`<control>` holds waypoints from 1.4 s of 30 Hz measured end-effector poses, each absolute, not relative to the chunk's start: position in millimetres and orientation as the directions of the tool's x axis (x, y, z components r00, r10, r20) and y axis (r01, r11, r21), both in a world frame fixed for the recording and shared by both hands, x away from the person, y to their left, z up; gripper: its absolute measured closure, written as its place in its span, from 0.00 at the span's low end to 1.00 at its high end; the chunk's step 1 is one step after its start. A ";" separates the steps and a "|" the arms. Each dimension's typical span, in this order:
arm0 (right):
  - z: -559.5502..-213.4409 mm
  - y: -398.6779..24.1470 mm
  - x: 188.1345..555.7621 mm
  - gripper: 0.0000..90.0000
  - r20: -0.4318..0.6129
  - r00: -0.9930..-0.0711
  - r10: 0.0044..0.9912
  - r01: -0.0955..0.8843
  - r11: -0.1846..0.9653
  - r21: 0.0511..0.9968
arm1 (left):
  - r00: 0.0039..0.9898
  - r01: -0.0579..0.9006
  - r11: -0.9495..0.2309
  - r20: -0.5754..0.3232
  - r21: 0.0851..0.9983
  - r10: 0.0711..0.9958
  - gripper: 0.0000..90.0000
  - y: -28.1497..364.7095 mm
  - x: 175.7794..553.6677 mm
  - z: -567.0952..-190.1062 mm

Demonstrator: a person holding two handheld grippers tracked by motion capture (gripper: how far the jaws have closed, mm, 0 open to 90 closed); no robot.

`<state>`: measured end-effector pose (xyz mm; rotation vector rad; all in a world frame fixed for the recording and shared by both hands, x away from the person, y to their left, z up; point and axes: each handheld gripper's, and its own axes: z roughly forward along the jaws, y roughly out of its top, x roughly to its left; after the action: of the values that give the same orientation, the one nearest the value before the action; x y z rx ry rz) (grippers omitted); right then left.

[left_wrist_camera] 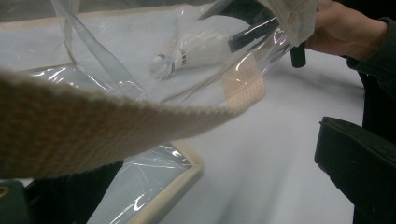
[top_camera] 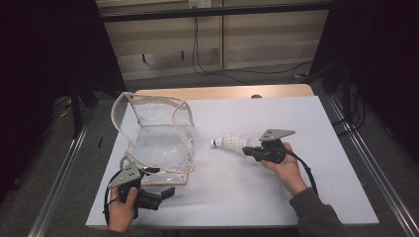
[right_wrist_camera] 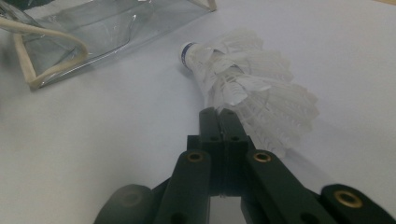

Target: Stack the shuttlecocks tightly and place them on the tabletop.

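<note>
1. The right gripper (right_wrist_camera: 219, 114) has its jaws pressed together on the feather edge of a shuttlecock (right_wrist_camera: 247, 88), pinching it.
2. The shuttlecock sticks out ahead of those jaws, cork tip (top_camera: 214, 143) pointing away from the hand toward the clear bag (top_camera: 158, 136).
3. The bag sits well ahead of the right gripper, apart from the shuttlecock, mouth up on the white table (top_camera: 257, 187).
4. The left gripper (top_camera: 163, 193) sits just beside the bag's near corner.
5. In the left gripper view the bag's beige strap (left_wrist_camera: 93, 135) crosses close in front of the camera; the jaws stand wide apart, and I cannot tell whether they touch the strap.
</note>
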<state>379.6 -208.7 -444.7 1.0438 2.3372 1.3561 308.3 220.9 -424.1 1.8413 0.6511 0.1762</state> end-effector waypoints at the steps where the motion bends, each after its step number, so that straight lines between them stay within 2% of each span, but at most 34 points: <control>1: -444.5 -208.2 379.3 1.00 0.139 -0.717 0.683 0.458 0.312 0.833 | 0.837 0.347 -0.228 -0.191 0.909 0.513 0.01 220.8 308.3 -424.0; 12: -445.5 -205.9 377.4 1.00 0.150 -0.714 0.684 0.469 0.308 0.828 | 0.837 0.347 -0.228 -0.191 0.910 0.513 0.01 220.8 308.4 -424.2; 19: -448.4 -203.7 377.2 0.93 0.146 -0.716 0.682 0.475 0.323 0.819 | 0.835 0.347 -0.228 -0.189 0.910 0.516 0.01 221.0 308.4 -424.0; 24: -448.7 -204.3 376.9 0.80 0.148 -0.707 0.692 0.484 0.319 0.815 | 0.835 0.347 -0.229 -0.188 0.910 0.517 0.01 220.9 308.4 -424.0; 26: -448.5 -205.2 376.6 0.78 0.151 -0.702 0.696 0.485 0.312 0.817 | 0.834 0.348 -0.228 -0.190 0.909 0.518 0.01 220.8 308.4 -424.0; 34: -448.7 -212.3 375.6 0.58 0.175 -0.666 0.725 0.506 0.268 0.820 | 0.834 0.349 -0.226 -0.191 0.910 0.518 0.01 220.6 308.4 -424.2; 36: -447.8 -212.9 375.5 0.56 0.177 -0.661 0.729 0.506 0.258 0.823 | 0.833 0.349 -0.222 -0.192 0.911 0.519 0.01 220.4 308.4 -424.2; 40: -446.4 -212.7 375.6 0.47 0.194 -0.652 0.733 0.509 0.234 0.828 | 0.833 0.350 -0.220 -0.195 0.911 0.518 0.01 220.5 308.4 -424.5; 42: -446.0 -212.5 375.8 0.39 0.199 -0.640 0.742 0.515 0.222 0.828 | 0.835 0.350 -0.217 -0.198 0.911 0.514 0.01 220.6 308.8 -424.7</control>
<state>375.8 -212.5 -446.0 1.1884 2.2568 1.3817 308.8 220.6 -424.7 1.8303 0.6551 0.1721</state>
